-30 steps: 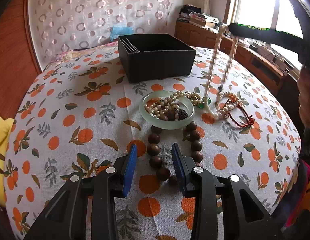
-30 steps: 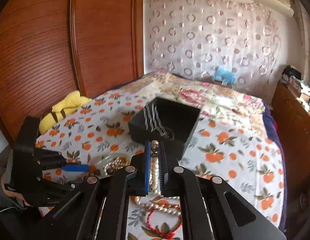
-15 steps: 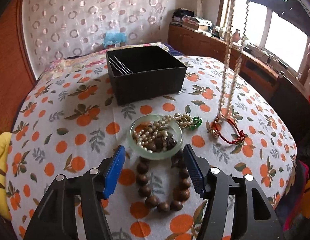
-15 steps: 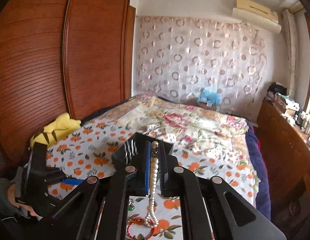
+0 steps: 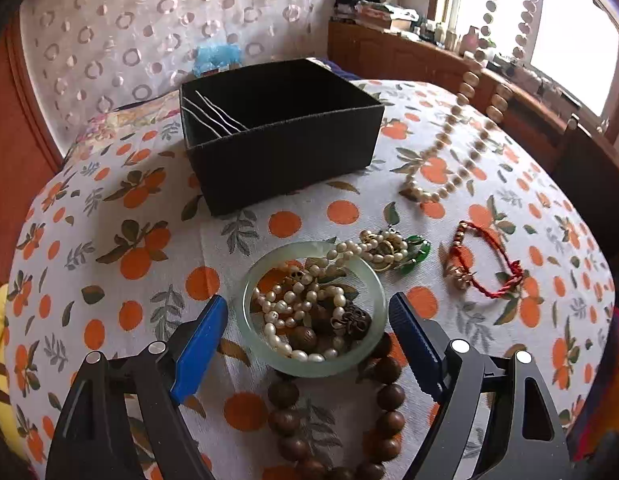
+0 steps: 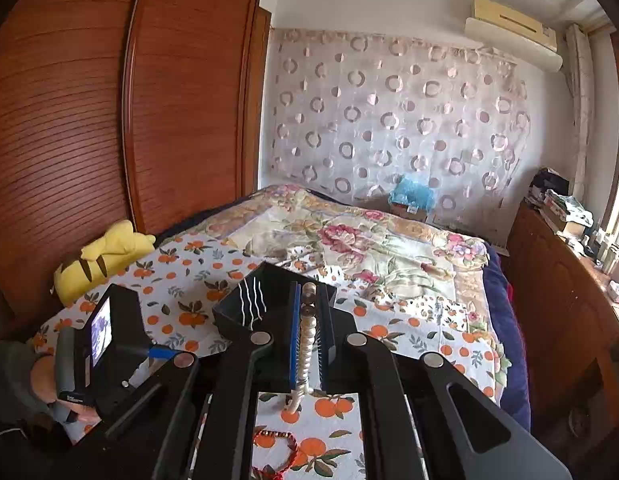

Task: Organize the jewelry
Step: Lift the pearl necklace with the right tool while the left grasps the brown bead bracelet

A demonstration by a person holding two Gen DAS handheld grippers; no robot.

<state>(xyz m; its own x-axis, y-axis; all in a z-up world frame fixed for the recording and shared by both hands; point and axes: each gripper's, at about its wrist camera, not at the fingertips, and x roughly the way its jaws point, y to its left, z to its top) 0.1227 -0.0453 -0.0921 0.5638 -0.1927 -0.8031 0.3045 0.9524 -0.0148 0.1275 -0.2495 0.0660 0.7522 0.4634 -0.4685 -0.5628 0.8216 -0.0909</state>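
My right gripper is shut on a long cream bead necklace. In the left wrist view the necklace hangs high, its lower loop just above the cloth right of the black box. The box also shows in the right wrist view. My left gripper is open wide and empty, its blue pads either side of a pale green bangle that rings a pile of pearls. A dark wooden bead strand lies under the gripper.
A red cord bracelet and a green-and-gold piece lie right of the bangle. The orange-print cloth covers the bed. A wooden dresser runs along the right. A yellow plush lies at the left edge.
My right gripper has risen and carried the necklace off the pile toward the box. My left gripper has opened wider and pulled back and up, so it now frames the bangle.
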